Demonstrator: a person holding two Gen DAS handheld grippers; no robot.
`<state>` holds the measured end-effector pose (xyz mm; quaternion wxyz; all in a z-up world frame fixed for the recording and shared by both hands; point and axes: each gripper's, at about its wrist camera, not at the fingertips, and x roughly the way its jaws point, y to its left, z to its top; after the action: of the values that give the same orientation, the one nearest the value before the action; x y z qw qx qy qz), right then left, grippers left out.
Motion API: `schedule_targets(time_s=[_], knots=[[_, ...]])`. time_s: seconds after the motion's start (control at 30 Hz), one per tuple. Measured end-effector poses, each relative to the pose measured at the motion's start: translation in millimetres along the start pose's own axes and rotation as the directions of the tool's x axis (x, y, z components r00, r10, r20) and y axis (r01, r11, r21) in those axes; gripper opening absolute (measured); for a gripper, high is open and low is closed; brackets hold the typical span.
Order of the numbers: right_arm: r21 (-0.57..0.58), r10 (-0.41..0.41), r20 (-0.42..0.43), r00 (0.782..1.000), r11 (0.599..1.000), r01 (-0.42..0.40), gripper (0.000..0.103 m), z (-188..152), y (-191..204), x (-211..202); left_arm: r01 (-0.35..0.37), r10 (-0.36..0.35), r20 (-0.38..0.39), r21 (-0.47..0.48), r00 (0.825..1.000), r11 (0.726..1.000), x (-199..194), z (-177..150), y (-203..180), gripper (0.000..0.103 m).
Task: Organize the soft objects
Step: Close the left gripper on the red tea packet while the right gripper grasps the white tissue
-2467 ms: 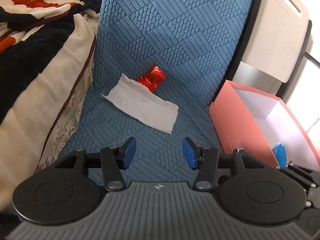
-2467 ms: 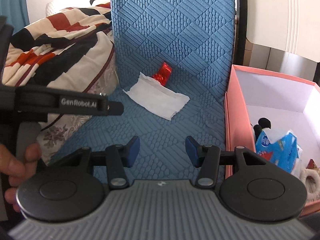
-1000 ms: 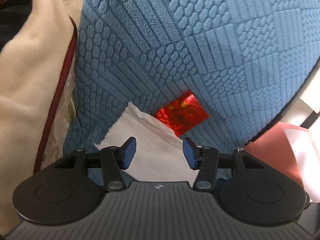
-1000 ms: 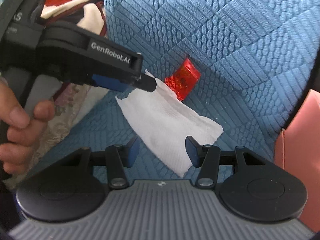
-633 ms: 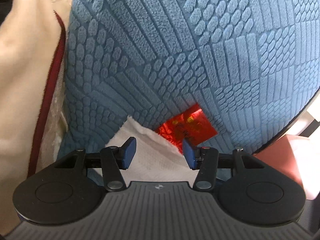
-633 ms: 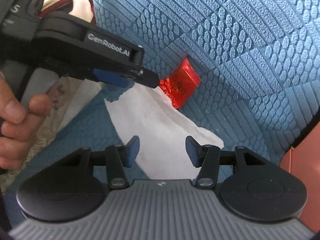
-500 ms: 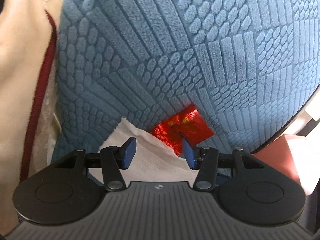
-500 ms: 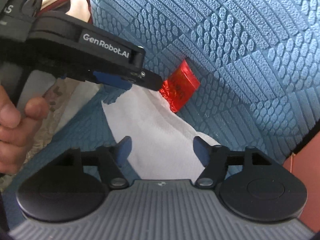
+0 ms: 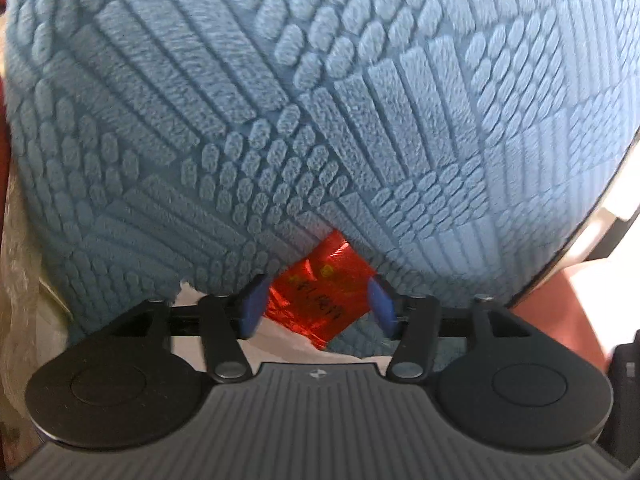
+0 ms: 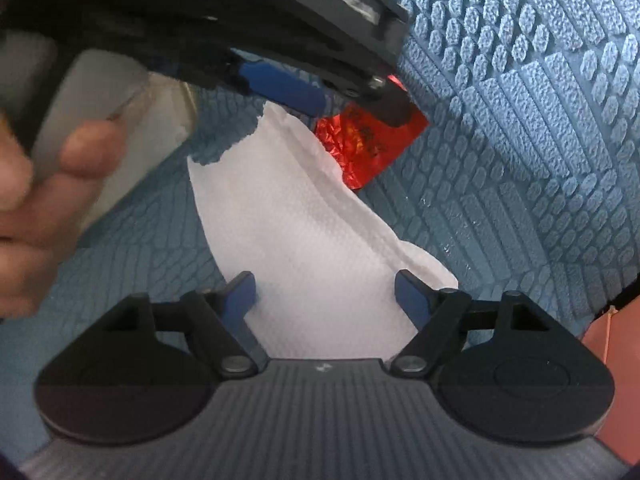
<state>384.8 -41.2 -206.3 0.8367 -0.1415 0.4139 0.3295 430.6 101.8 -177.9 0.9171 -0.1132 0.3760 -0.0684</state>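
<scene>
L gripper (image 9: pixel 316 306) was spread wide w/ the red foil packet (image 9: pixel 320 296) sitting between its blue pads, not pinched, at the blue cushion (image 9: pixel 320 120) crease. R gripper (image 10: pixel 325 294) gaped wide over the white tissue (image 10: pixel 304 240), packet just beyond the tissue's far edge.

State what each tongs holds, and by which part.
Nothing is held. The left tongs stand open around the red packet; the right tongs stand open over the tissue.

Black ribbed gripper (image 9: pixel 316 304) bodies, blue-padded jaws, bare-skinned hand (image 10: pixel 36 216)
</scene>
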Motion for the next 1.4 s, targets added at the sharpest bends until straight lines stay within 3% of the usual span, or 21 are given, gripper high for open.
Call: schedule_targets(time_s=[0.17, 0.3, 0.37, 0.43, 0.57, 0.63, 0.73, 0.9, 1.4], knots=[[0.006, 0.012, -0.006, 1.000, 1.000, -0.012, 0.080, -1, -3, -2, -0.008, 0.008, -0.016, 0.054, 1.000, 0.999, 16, -5, -10, 0.073], [0.016, 0.004, -0.004, 1.000, 1.000, -0.004, 0.074, 0, -6, -5, -0.034, 0.036, -0.032, 0.080, 0.999, 0.996, 31, -9, -16, 0.075], [0.010, 0.004, 0.000, 1.000, 1.000, -0.004, 0.068, -1, -8, -6, -0.057, 0.063, -0.051, 0.108, 0.997, 0.992, 40, -13, -20, 0.076], [0.002, 0.010, 0.004, 1.000, 1.000, -0.010, 0.054, -1, -7, -9, -0.088, 0.098, -0.073, 0.129, 0.993, 0.988, 51, -15, -26, 0.076], [-0.010, 0.015, 0.005, 1.000, 1.000, -0.015, 0.037, 0, -6, -13, -0.100, 0.109, -0.084, 0.103, 0.990, 0.990, 63, -19, -24, 0.075], [-0.003, 0.011, 0.004, 1.000, 1.000, -0.011, 0.023, 0, -7, -14, -0.100, 0.107, -0.078, 0.098, 0.991, 0.990, 67, -20, -26, 0.072], [0.010, 0.002, 0.001, 1.000, 1.000, -0.002, 0.016, 1, -10, -15, -0.118, 0.125, -0.080, 0.094, 0.989, 0.989, 71, -21, -26, 0.065], [-0.006, -0.019, 0.001, 1.000, 1.000, 0.019, 0.013, 0, -7, -18, -0.127, 0.135, -0.081, 0.098, 0.988, 0.987, 33, -10, -35, 0.061], [-0.017, -0.079, 0.033, 0.996, 0.997, 0.080, 0.012, -7, 22, -50, -0.073, 0.072, -0.025, -0.033, 0.997, 0.997, -11, 7, -60, 0.061]])
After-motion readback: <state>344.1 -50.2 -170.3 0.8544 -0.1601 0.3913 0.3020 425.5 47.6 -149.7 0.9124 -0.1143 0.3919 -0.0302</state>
